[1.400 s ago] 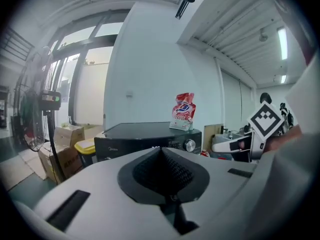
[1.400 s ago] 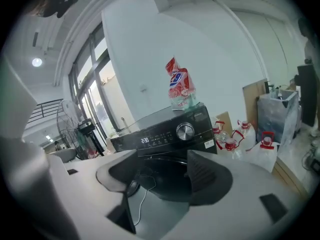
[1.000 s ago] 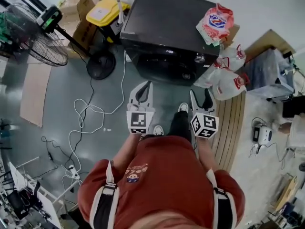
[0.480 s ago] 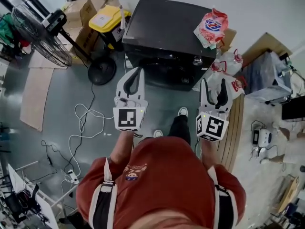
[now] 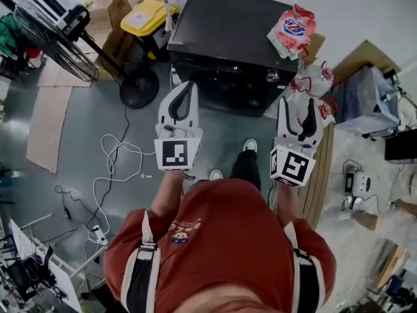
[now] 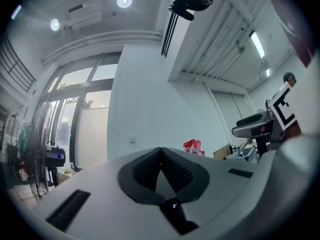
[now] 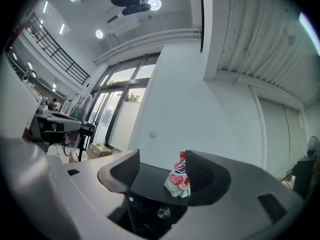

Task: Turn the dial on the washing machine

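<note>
Dial [image 5: 272, 77]: small silver knob at the right end of the washing machine's [image 5: 221, 25] front panel, just under the lid edge. It sits below the corner where a red-and-white bag [image 5: 293, 28] lies. Its axis appears to point out of the front panel, toward the person.

Right gripper [image 5: 296, 107]: jaws wide apart, nothing between the pads. This is the nearer of the two to the dial, which lies ahead of it and a little to its left, well apart. In the right gripper view the dial [image 7: 163, 213] shows in the gap between the jaws, low of their line. The likely move is forward and down.

Left gripper [image 5: 186, 90]: jaws closed pad to pad, holding nothing. It points at the machine's left front, away from the dial.
</note>
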